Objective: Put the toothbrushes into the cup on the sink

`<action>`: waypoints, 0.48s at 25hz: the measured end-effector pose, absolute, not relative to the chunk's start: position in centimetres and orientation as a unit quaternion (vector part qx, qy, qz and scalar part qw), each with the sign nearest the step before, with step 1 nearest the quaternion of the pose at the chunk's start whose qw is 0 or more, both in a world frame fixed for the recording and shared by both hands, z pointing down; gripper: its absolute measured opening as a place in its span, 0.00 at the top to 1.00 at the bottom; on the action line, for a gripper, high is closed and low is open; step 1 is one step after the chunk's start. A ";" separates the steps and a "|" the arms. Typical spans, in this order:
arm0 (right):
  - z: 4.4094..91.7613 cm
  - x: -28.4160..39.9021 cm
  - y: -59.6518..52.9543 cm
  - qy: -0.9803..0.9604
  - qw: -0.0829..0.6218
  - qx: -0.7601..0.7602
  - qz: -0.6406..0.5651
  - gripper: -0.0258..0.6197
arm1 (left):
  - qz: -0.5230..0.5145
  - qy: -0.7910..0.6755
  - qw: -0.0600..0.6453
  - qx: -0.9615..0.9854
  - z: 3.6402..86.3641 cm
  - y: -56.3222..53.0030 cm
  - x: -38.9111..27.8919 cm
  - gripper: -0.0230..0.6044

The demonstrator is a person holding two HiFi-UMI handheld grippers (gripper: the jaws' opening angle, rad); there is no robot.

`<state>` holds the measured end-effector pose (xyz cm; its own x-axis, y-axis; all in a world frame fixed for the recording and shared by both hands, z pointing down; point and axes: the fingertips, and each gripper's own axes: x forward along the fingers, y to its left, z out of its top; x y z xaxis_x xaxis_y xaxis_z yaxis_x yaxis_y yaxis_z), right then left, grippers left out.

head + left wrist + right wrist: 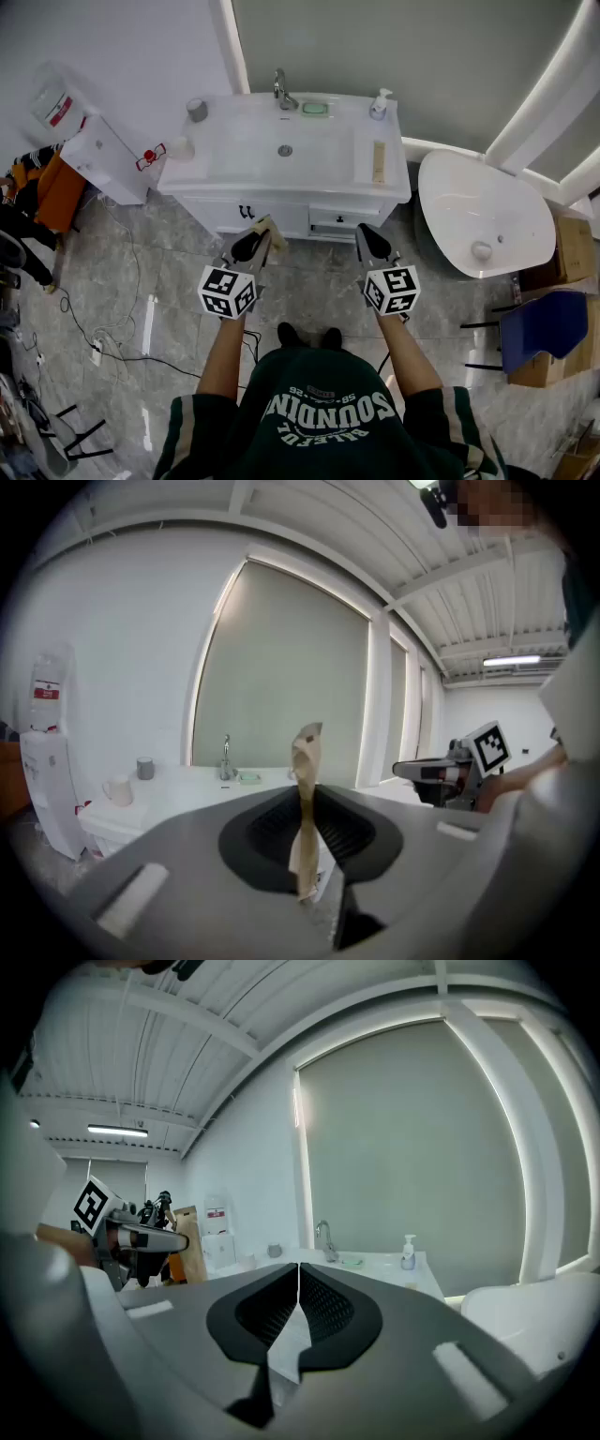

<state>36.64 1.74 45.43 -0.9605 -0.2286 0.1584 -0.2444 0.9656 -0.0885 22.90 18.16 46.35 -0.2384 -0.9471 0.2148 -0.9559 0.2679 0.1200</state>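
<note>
- The left gripper (pixel 255 240) has its jaws narrowed onto a beige toothbrush (pixel 269 227). The pads press on the handle's lower part, and the rest stands up past the jaw tips.
- In the head view this gripper is in front of the sink (pixel 244 150), at 7 o'clock from the drain. It is off the counter and over the floor.
- The right gripper (pixel 372 241) has its jaws pressed together with nothing between them. It is at 5 o'clock from the drain, also short of the counter edge.
- A second toothbrush (pixel 379 161) lies flat on the counter at 3 o'clock from the drain, running front to back.
- A grey cup (pixel 197 110) stands upright at the back left corner, at 10 o'clock from the drain.
- A white mug (pixel 180 147) sits at 9 o'clock, near the counter's left edge.
- The tap (pixel 280 89) is at 12 o'clock, with a green soap dish (pixel 315 109) just beside it at 1 o'clock.
- A soap bottle (pixel 379 103) stands at 2 o'clock, in the back right corner.
- A bathtub (pixel 469 211) is to the right of the sink, and a water dispenser (pixel 103 155) to the left.
</note>
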 end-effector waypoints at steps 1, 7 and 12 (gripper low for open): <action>45.5 36.6 1.8 -0.989 0.072 0.120 0.054 0.96 | 0.018 -0.787 0.123 0.605 46.5 18.2 22.8 0.81; 45.9 35.7 3.0 -0.988 0.074 0.121 0.054 0.96 | 0.011 -0.788 0.127 0.602 47.1 19.3 22.1 0.81; 46.5 33.8 4.0 -0.988 0.082 0.114 0.058 0.96 | 0.004 -0.793 0.130 0.595 47.5 20.6 20.3 0.81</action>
